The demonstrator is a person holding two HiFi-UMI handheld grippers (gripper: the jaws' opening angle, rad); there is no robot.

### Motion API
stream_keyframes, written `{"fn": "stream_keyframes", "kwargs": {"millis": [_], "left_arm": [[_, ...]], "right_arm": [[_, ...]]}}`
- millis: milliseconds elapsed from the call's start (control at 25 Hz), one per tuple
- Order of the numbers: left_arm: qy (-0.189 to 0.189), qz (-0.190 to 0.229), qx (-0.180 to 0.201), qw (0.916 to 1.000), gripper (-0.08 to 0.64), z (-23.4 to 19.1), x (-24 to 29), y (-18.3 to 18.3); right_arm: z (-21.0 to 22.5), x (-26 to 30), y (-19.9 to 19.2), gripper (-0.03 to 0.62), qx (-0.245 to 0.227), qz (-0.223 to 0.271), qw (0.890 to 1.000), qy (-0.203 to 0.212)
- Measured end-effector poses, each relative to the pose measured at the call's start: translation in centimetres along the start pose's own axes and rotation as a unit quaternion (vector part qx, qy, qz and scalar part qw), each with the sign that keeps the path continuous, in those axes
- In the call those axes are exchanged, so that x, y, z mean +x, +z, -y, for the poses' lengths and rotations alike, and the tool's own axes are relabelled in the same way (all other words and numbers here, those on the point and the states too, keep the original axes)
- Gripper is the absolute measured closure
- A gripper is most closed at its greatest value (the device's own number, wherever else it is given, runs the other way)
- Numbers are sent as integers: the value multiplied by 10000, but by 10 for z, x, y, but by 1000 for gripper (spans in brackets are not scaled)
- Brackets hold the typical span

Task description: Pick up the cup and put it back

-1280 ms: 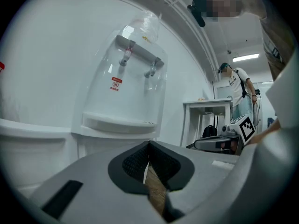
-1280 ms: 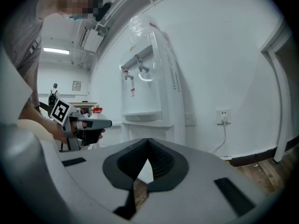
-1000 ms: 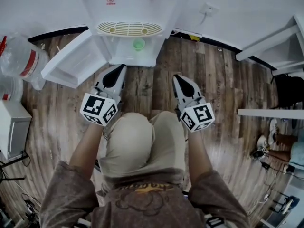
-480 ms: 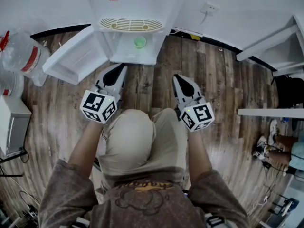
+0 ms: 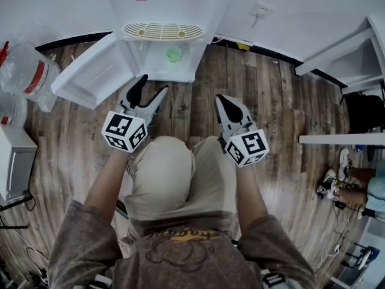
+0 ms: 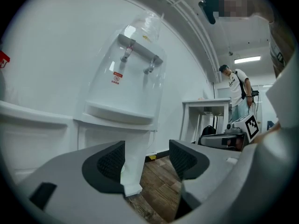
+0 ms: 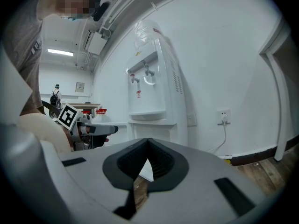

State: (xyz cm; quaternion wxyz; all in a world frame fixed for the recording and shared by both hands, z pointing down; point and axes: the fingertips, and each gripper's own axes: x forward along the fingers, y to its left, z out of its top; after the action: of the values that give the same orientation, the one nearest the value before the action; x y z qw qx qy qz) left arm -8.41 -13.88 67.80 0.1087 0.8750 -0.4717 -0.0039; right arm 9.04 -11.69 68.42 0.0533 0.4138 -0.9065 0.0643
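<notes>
A small green cup [image 5: 174, 53] stands inside the open lower compartment of the white water dispenser [image 5: 163, 17], below its drip grille. My left gripper [image 5: 150, 87] hovers over the wooden floor just in front of that compartment and points at it. Its jaws have just been opening and stand apart with nothing between them. In the left gripper view the left gripper [image 6: 147, 160] frames the compartment's white post, and the cup does not show. My right gripper [image 5: 224, 100] is shut and empty, to the right of the dispenser; the right gripper [image 7: 147, 164] shows its pads meeting.
The compartment door [image 5: 90, 77] hangs open to the left. A large water bottle [image 5: 27, 74] and a white box [image 5: 15, 161] lie at the far left. A wall socket [image 5: 263, 9], a white table [image 5: 343, 53] and a seated person [image 5: 367, 188] are on the right.
The left gripper's jaws have gone from shut to open, still empty. The right gripper has stayed shut in the same spot.
</notes>
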Motion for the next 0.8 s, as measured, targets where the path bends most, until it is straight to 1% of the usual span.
{"fn": "stream_keyframes", "kwargs": {"millis": [120, 160, 280, 440, 640, 800], "left_arm": [[3, -67, -150, 9999, 225, -7, 8, -11], [-25, -103, -193, 9998, 187, -8, 11, -15], [-122, -247, -172, 9995, 143, -11, 26, -27], [-75, -355, -212, 9991, 129, -26, 48, -45], [122, -490, -199, 9985, 129, -54, 78, -73], [83, -652, -150, 9977, 129, -69, 103, -94]], "right_arm": [[-2, -2, -2, 591, -24, -28, 10000, 12], [-3, -2, -3, 591, -20, -37, 10000, 13], [-4, -4, -5, 591, 37, -41, 10000, -12], [-7, -5, -10, 591, 75, -65, 9999, -42], [-6, -4, -15, 591, 85, -110, 9998, -115], [2, -4, -14, 591, 91, -104, 9996, -251]]}}
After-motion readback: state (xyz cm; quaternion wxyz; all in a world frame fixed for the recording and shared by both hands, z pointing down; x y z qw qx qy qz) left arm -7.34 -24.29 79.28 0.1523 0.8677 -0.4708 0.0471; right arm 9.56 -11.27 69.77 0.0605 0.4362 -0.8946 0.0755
